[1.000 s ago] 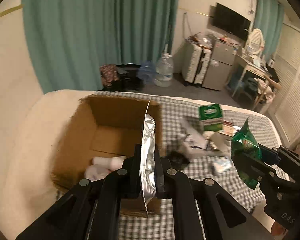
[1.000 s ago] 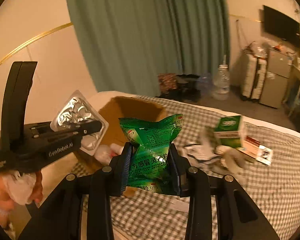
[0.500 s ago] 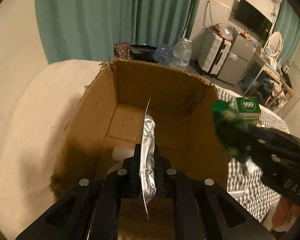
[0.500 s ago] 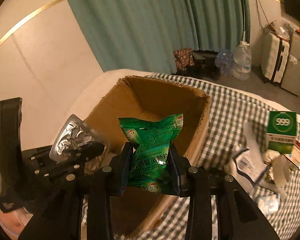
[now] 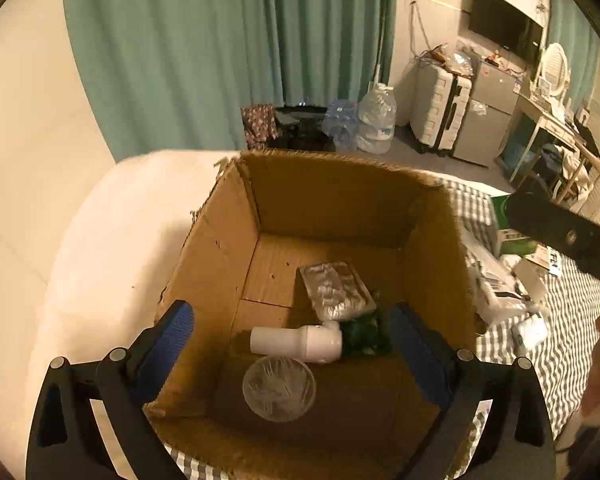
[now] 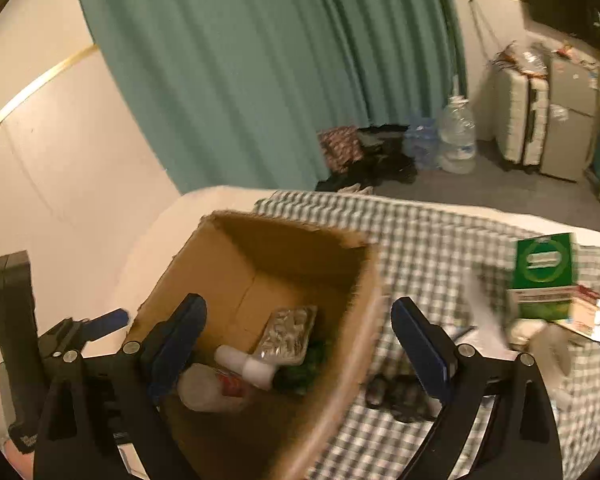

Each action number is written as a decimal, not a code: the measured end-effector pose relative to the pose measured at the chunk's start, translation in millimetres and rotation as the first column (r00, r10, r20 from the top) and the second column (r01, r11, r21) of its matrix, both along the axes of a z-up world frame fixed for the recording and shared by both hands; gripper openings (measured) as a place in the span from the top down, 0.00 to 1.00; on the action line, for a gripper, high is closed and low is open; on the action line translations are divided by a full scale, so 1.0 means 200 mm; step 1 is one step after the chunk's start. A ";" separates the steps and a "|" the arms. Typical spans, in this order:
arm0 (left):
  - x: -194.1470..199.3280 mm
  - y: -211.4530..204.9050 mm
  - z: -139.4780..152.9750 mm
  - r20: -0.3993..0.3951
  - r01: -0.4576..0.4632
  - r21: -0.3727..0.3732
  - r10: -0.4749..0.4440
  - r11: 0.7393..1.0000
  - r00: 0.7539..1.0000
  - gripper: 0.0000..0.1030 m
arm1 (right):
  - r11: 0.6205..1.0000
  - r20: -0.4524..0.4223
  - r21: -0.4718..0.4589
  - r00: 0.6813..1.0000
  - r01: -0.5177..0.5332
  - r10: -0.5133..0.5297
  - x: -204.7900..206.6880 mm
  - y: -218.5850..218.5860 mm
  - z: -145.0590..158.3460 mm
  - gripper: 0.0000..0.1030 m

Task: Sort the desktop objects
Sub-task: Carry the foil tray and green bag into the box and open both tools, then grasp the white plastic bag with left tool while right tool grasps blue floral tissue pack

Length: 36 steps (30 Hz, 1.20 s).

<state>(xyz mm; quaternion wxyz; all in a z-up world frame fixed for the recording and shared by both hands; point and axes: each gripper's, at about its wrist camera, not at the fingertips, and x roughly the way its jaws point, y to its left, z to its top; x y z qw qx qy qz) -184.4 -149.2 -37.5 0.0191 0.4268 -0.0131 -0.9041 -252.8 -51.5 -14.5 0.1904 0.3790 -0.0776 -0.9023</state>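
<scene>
A brown cardboard box (image 5: 220, 240) stands on the checked cloth. Inside it lie a silver blister pack (image 5: 334, 290), a green sachet (image 5: 364, 334), a white bottle (image 5: 296, 342) and a clear round tub (image 5: 279, 388). My left gripper (image 5: 292, 344) is open and empty above the box. My right gripper (image 6: 300, 340) is open and empty over the box's right wall (image 6: 360, 320); the blister pack (image 6: 290, 334) and white bottle (image 6: 246, 364) show below it. The left gripper (image 6: 80, 332) shows at the left of the right wrist view.
A green medicine box (image 6: 544, 276), paper packets (image 6: 592, 318) and a dark small object (image 6: 400, 394) lie on the checked cloth (image 6: 420, 240) right of the box. Curtain, water jugs and suitcases stand behind the bed.
Both grippers opened. The blister pack left my left gripper and the green sachet left my right one; both now lie in the box.
</scene>
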 end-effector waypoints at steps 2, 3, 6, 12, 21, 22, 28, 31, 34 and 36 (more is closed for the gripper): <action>0.04 0.05 0.06 -0.017 0.011 -0.008 -0.011 1.000 1.000 0.03 | 1.000 -0.014 0.005 1.000 0.017 -0.017 0.05 0.06 0.05 0.09; 0.06 0.09 0.09 -0.028 0.023 -0.006 -0.023 1.000 0.999 0.03 | 1.000 -0.025 0.008 0.999 0.030 -0.030 0.08 0.10 0.08 0.09; 0.12 0.21 0.20 -0.064 0.052 0.000 -0.052 0.999 0.997 0.03 | 0.997 -0.086 0.036 0.994 0.069 -0.066 0.21 0.23 0.20 0.09; 0.26 0.48 0.41 -0.129 0.119 0.012 -0.116 0.993 0.985 0.02 | 0.989 -0.189 0.076 0.975 0.131 -0.115 0.47 0.47 0.40 0.09; 0.41 0.84 0.46 -0.167 0.165 0.049 -0.155 0.985 0.974 0.00 | 0.963 -0.267 0.152 0.947 0.223 -0.177 0.76 0.84 0.50 0.09; 0.41 0.89 0.42 -0.160 0.172 0.052 -0.161 0.984 0.974 0.00 | 0.961 -0.262 0.152 0.947 0.229 -0.185 0.78 0.88 0.48 0.09; 0.42 1.08 0.18 -0.149 0.166 0.041 -0.159 0.985 0.976 0.00 | 0.945 -0.238 0.184 0.945 0.271 -0.225 0.83 1.05 0.32 0.09; 0.40 1.12 0.03 -0.143 0.144 0.040 -0.136 0.989 0.980 0.00 | 0.939 -0.212 0.192 0.946 0.287 -0.246 0.83 1.12 0.17 0.09; 0.39 1.13 -0.11 -0.143 0.130 0.061 -0.121 0.990 0.982 0.00 | 0.935 -0.169 0.192 0.948 0.299 -0.269 0.80 1.18 -0.01 0.09; 0.37 1.14 -0.19 -0.137 0.127 0.060 -0.118 0.990 0.983 0.00 | 0.934 -0.146 0.188 0.949 0.304 -0.279 0.79 1.21 -0.12 0.09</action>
